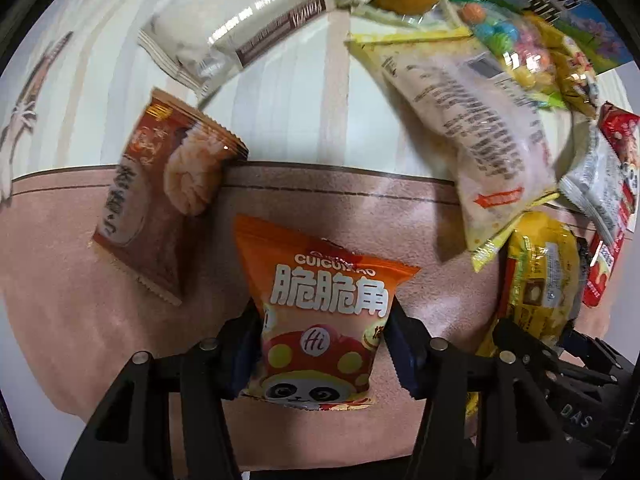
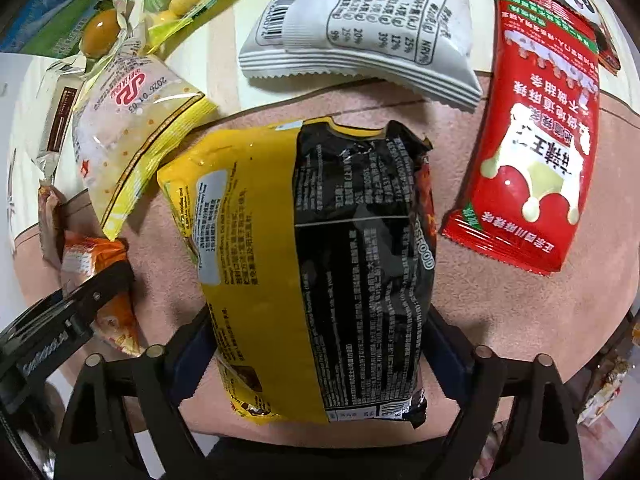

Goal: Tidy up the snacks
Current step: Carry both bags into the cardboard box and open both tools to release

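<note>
**Two grippers closed over snack packets on a pink and cream striped cloth**

Left wrist view. The left gripper (image 1: 320, 344) sits at the bottom centre of the frame, its blue-padded fingers (image 1: 244, 354) pressed against both sides of an orange panda packet (image 1: 320, 312), which they pinch. The packet stands between the jaws with its top edge toward the middle of the frame. To the upper left of it lies a brown packet (image 1: 160, 204), apart from the gripper, straddling the line where the pink band of the tablecloth (image 1: 300, 188) meets the cream stripes. At top centre lies a white bar wrapper (image 1: 248, 28). A pale packet with a yellow edge (image 1: 476, 140) slants down the right half of the frame, and a bag of coloured candies (image 1: 508, 40) lies beyond it at upper right. At lower right, part of the right gripper's black frame shows beside a yellow and black packet (image 1: 540, 276).

Right wrist view. The right gripper (image 2: 320, 344) holds its jaws spread wide, one on each side of the yellow and black packet (image 2: 312, 260), which fills the centre of the frame; whether the pads press it cannot be told. A white packet with a barcode (image 2: 360, 28) lies at top centre, a red packet (image 2: 536, 140) at the right, well apart from the jaws. The pale yellow-edged packet (image 2: 132, 140) lies at left, and the left gripper with the orange packet (image 2: 96, 264) shows at lower left.
</note>
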